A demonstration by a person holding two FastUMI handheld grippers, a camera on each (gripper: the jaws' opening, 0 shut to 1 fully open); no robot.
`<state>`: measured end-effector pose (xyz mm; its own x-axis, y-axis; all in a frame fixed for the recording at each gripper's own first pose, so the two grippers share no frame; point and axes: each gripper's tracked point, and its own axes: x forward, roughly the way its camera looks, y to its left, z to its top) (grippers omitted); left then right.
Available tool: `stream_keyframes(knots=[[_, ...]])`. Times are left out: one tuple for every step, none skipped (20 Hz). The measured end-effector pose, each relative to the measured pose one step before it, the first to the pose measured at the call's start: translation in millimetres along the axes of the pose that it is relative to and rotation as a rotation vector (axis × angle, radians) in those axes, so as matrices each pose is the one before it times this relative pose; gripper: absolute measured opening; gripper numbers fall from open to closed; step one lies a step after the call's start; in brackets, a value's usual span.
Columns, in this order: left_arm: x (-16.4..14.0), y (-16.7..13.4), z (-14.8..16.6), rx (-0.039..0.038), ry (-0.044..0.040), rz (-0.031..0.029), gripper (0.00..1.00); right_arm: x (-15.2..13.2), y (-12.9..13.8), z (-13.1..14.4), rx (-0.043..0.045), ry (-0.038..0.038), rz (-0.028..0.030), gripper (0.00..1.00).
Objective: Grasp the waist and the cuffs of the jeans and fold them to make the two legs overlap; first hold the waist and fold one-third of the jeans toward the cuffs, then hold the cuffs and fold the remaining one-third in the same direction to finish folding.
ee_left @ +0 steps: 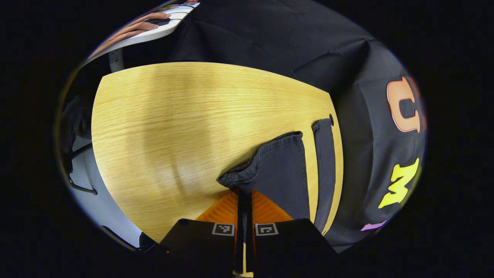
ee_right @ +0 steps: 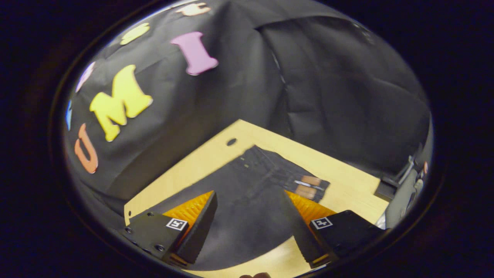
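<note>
The pale wood-grain bench (ee_left: 173, 127) is carrying the dark denim jeans (ee_right: 247, 193), which are lying lengthwise, running away from the right gripper (ee_right: 251, 220) toward one o'clock, where the waist with its tan label patch (ee_right: 307, 185) is sitting. That gripper is hovering spread wide above the legs. The left gripper (ee_left: 244, 200) is pinching a cuff (ee_left: 270, 162) at twelve o'clock, nearer the fabric. The patch's writing is too small to read.
</note>
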<state>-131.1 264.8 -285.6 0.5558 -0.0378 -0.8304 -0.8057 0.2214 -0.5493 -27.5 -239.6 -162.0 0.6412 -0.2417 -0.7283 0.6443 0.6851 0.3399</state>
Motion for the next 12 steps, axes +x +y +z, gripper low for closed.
stream_keyframes(knots=[[0.5, -0.78, -0.01, 0.00747, 0.00391, 0.00116, 0.06, 7.8, -24.23, -1.8, 0.05868, 0.06506, -0.04115, 1.0], [-0.24, -0.15, -0.39, 0.00846, 0.00329, 0.0004, 0.05, 6.06, -15.14, 2.4, 0.0593, 0.02914, -0.026, 0.95], [0.11, 0.11, -0.16, 0.00086, 0.00056, -0.00067, 0.06, 8.49, -16.86, -0.53, 0.0681, 0.03232, -0.02706, 0.95], [-0.31, 0.32, 0.11, -0.01104, -0.00235, -0.00065, 0.05, 8.61, -8.9, 0.89, 0.0416, 0.01669, -0.01688, 0.95], [1.04, -0.27, 0.32, -0.01311, -0.00211, 0.00031, 0.05, 7.65, -10.95, -0.39, 0.02553, 0.0287, -0.03177, 0.95], [-0.51, -0.52, 0.18, -0.00742, -0.00026, 0.0021, 0.05, 7.42, -9.04, -2.91, -0.00036, 0.03509, -0.02701, 0.95], [0.17, 0.07, -0.07, 0.00068, 0.00025, 0.00263, 0.05, 7.61, -5.56, -2.47, -0.00812, 0.02393, -0.01969, 0.91], [0.17, 0.22, 0.4, 0.00407, -0.00015, 0.00225, 0.05, 7.8, -1.61, -1.83, -0.00754, 0.02264, -0.00993, 0.95], [0.44, -0.08, 0.4, 0.00183, -0.00162, 0.00124, 0.05, 8.05, 2.19, -0.42, 0.00349, 0.01561, 0.00487, 0.95], [-0.21, 0.04, -0.37, -0.0036, -0.00214, -0.00054, 0.05, 5.57, 1.59, -0.24, 0.00507, 0.01079, -0.00212, 0.88], [-0.15, -0.67, 0.47, -0.00877, -0.004, -0.00174, 0.05, 6.8, 2.37, 0.5, -0.00147, 0.01431, 0.00431, 0.88], [0.05, -0.14, -0.54, -0.01039, -0.00465, -0.0008, 0.05, 6.44, 1.18, -3.01, -0.00832, 0.02048, 0.00263, 0.95]])
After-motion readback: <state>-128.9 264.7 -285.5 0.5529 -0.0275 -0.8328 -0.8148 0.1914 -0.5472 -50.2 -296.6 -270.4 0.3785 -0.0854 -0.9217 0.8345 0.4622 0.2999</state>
